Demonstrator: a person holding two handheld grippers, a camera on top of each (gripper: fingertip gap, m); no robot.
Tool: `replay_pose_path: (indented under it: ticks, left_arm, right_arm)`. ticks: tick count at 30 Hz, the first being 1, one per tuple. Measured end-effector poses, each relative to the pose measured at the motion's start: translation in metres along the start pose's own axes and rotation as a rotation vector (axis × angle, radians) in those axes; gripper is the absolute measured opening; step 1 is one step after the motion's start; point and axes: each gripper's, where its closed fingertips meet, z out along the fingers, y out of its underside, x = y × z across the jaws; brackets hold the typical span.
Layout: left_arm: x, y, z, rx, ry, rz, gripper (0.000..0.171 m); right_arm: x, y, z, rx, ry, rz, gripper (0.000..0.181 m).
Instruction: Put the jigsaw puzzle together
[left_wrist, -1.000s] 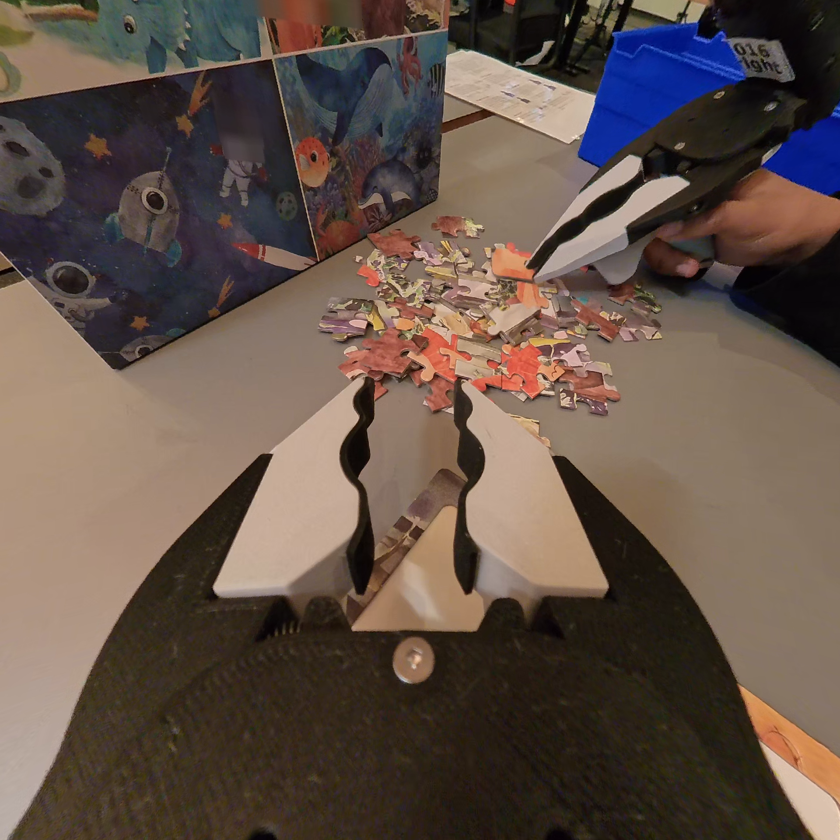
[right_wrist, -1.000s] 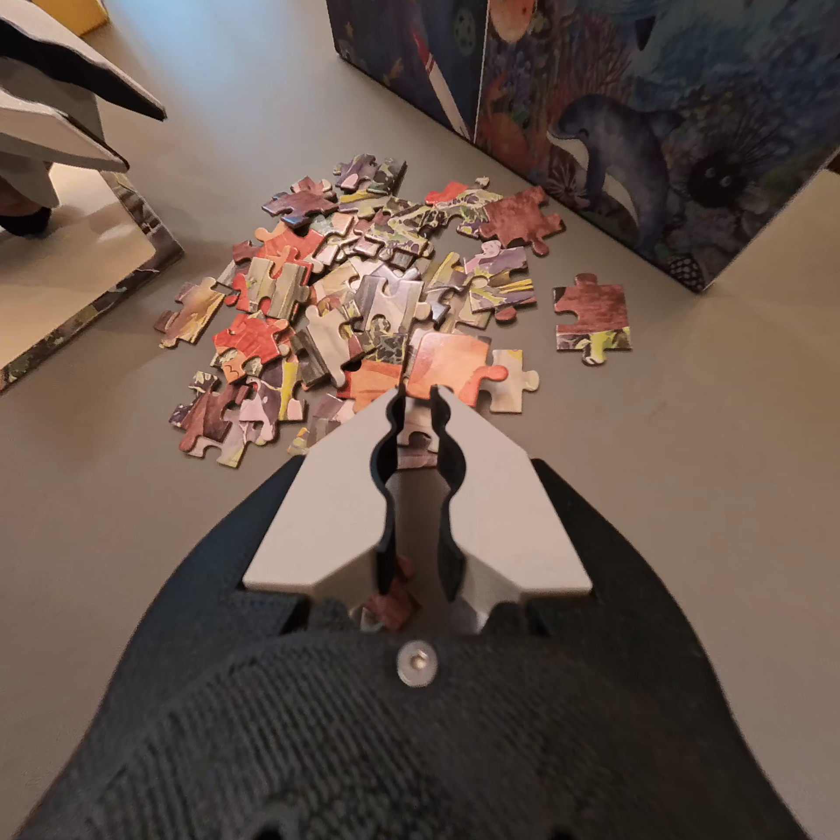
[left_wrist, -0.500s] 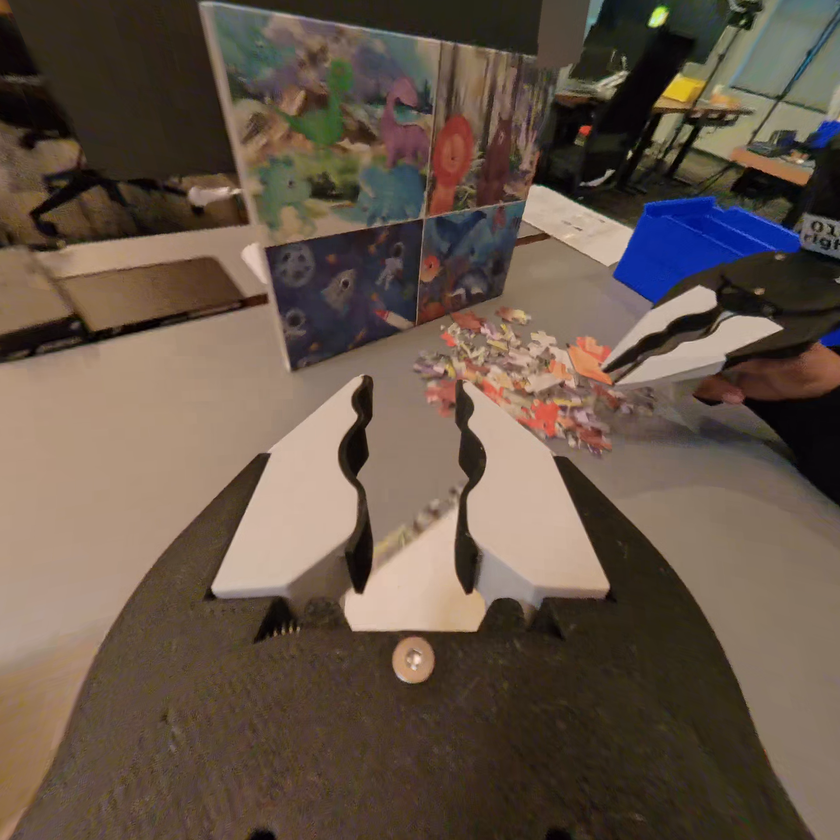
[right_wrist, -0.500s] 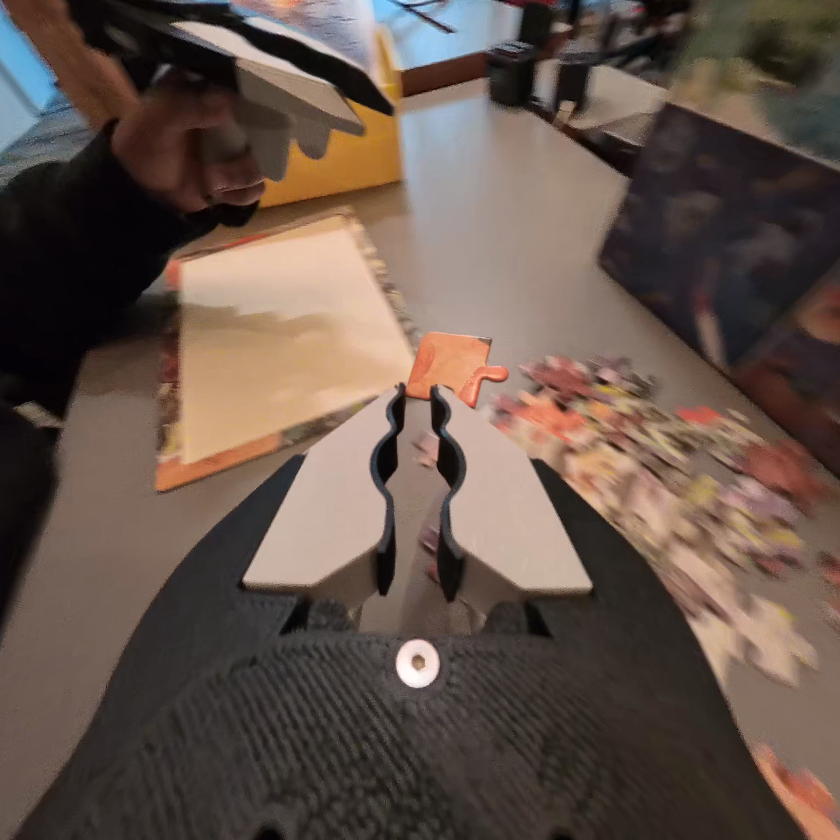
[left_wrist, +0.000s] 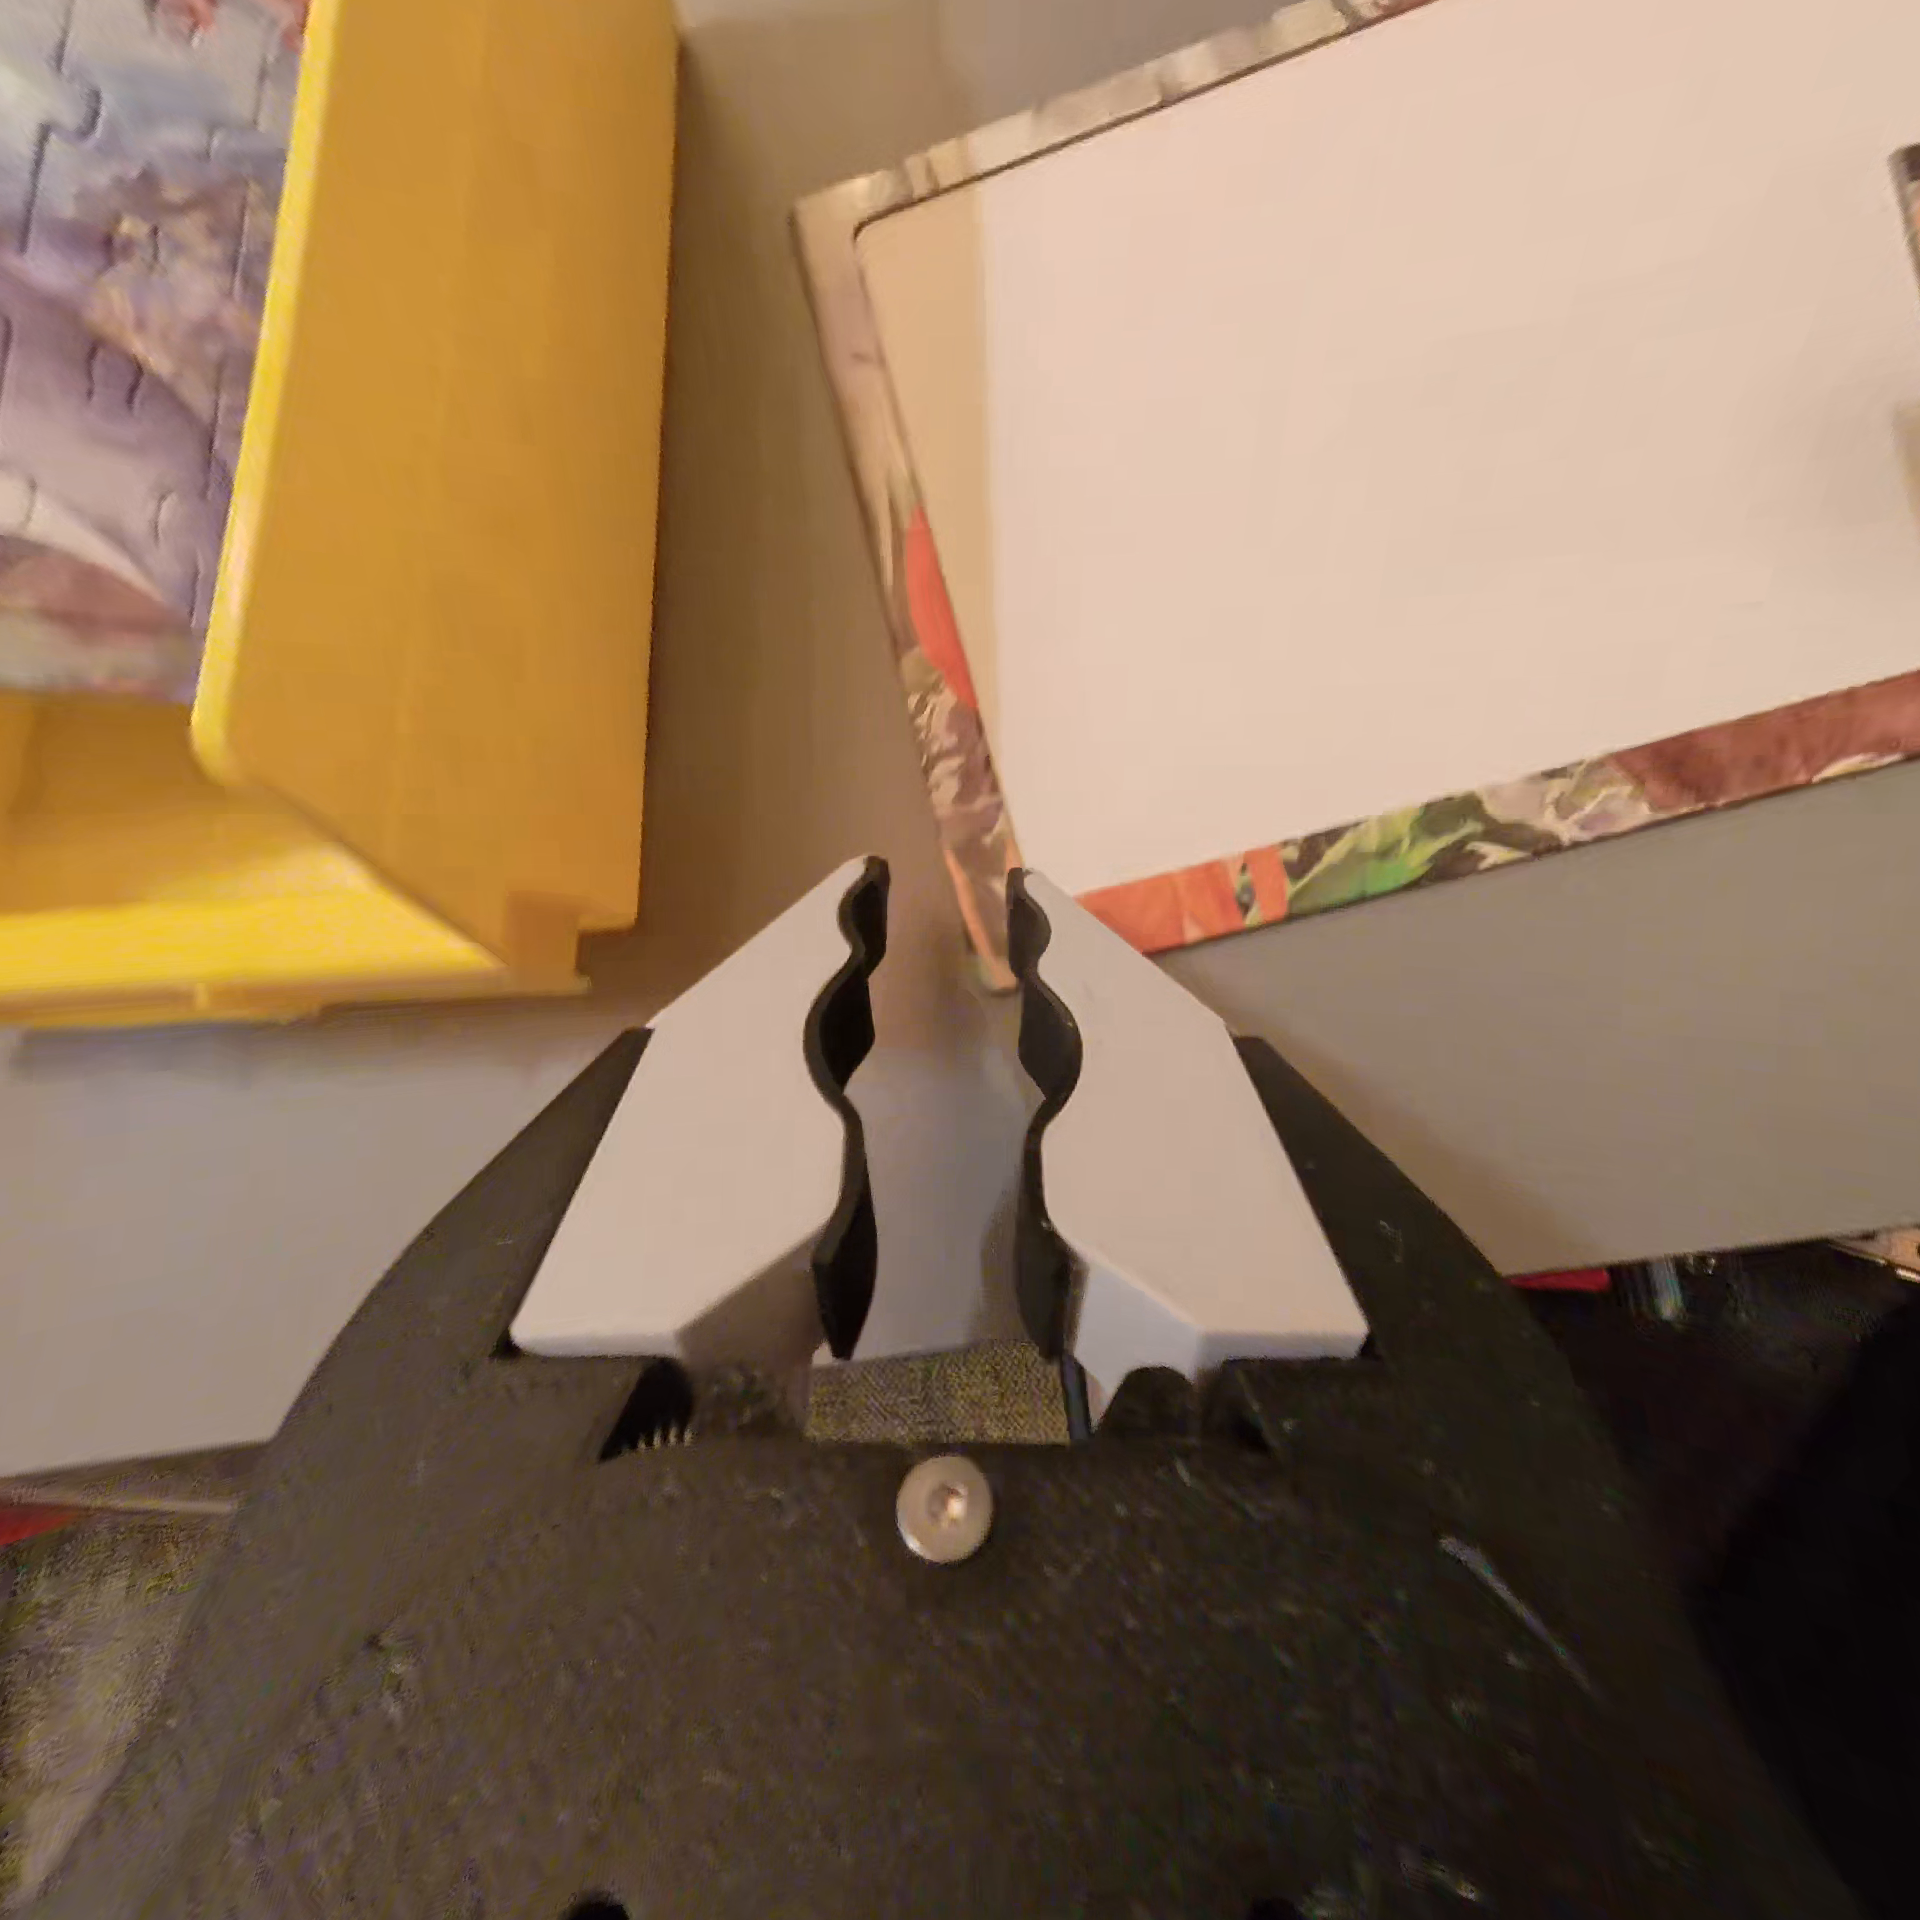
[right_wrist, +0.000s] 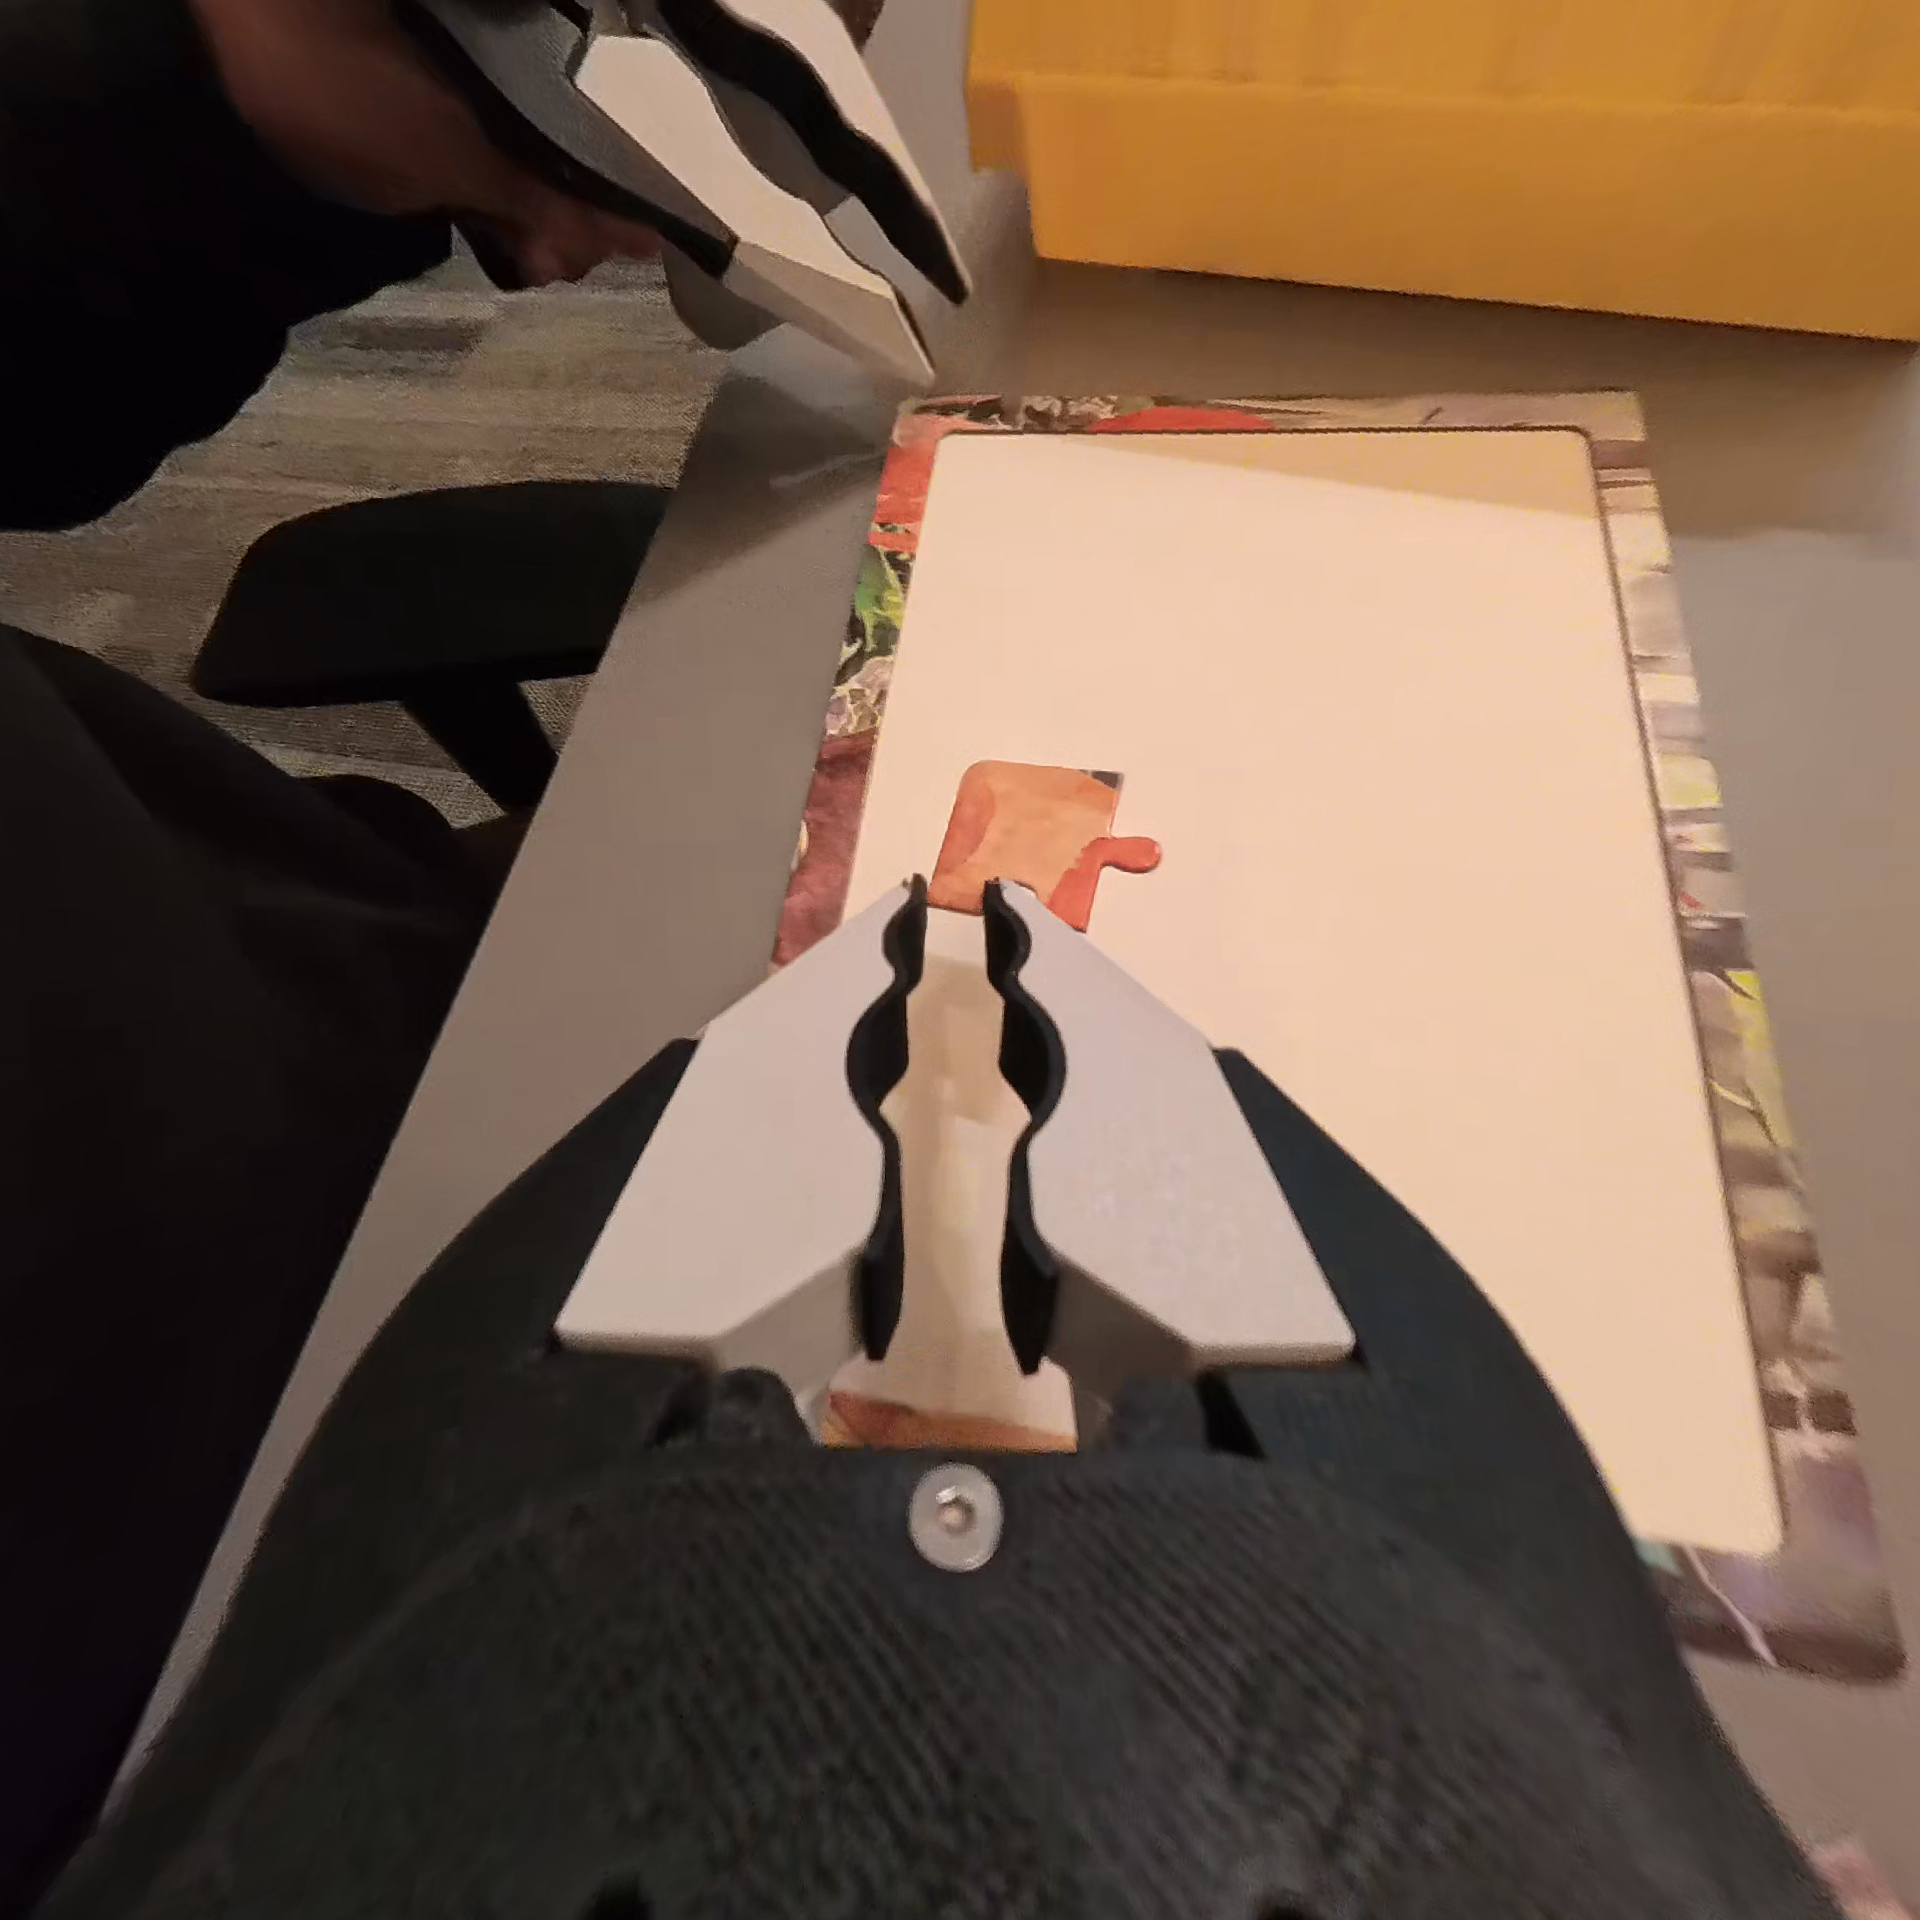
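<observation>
Right hand-held gripper (right_wrist: 954, 885) clamps orange puzzle piece (right_wrist: 1023, 831) over tray (right_wrist: 1351, 727)'s near-edge side; left hand-held gripper (left_wrist: 945, 883) released, empty, above tray corner.

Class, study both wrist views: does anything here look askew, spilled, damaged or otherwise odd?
Nothing stands out. The puzzle tray lies flat on the table, bare inside, and the right gripper holds an orange piece over it. The left gripper is empty.

Left wrist view: steeply down, close above the puzzle tray's (left_wrist: 1455, 499) corner. Right wrist view: lengthwise along that tray (right_wrist: 1299, 831), low. Shared: tray, yellow bin (left_wrist: 447, 499).
</observation>
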Motion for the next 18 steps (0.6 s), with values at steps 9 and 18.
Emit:
replay_pose_path:
  ticks: [9,18]
  left_arm:
    - [0.024,0.009,0.013,0.046,0.171,-0.147,0.047]
    - [0.053,-0.011,0.024,0.103,0.241,-0.069,0.048]
  right_arm:
    - [-0.003,0.024,0.008,-0.021,-0.019,0.082,0.009]
    - [-0.004,0.031,0.0,-0.029,-0.001,0.109,0.009]
